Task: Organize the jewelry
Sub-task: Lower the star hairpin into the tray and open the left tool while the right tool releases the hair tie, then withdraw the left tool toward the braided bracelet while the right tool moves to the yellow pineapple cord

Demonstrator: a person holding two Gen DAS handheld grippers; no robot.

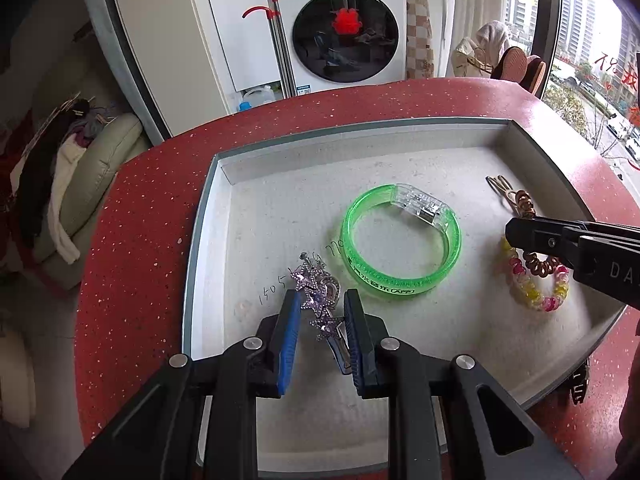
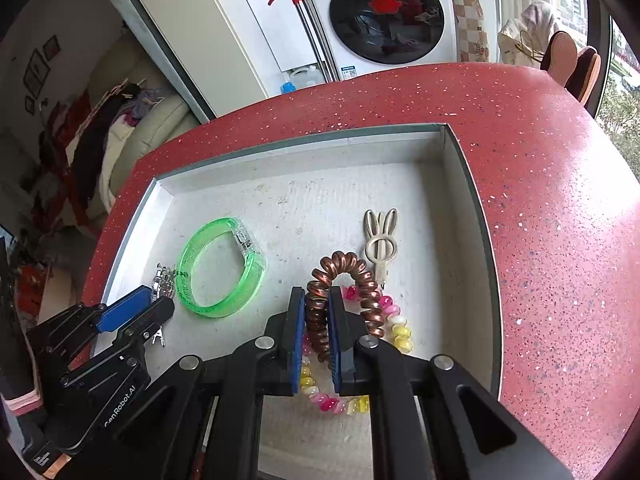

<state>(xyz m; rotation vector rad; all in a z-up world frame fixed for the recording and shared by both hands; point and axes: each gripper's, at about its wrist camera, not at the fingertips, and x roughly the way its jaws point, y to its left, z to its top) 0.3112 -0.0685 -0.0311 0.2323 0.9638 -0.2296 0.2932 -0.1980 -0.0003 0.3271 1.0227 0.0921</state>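
Note:
A shallow white tray (image 1: 224, 208) sits on a red table. In it lie a green bangle (image 1: 400, 240), a purple star hair clip (image 1: 320, 304), a pink and yellow coil tie (image 1: 532, 292), a copper coil tie (image 2: 340, 276) and a beige bunny clip (image 2: 382, 236). My left gripper (image 1: 322, 304) stands around the star clip, its blue pads (image 1: 294, 316) close on both sides. My right gripper (image 2: 316, 304) is shut on the copper coil tie, above the pink and yellow tie (image 2: 396, 320). The bangle (image 2: 220, 268) and left gripper (image 2: 148, 304) also show in the right wrist view.
The red speckled table (image 1: 152, 208) curves off at the left and front. A washing machine (image 1: 344, 28) stands behind it, a sofa with clothes (image 1: 80, 168) at the left, and windows at the right. The tray's far half (image 2: 320, 200) is bare.

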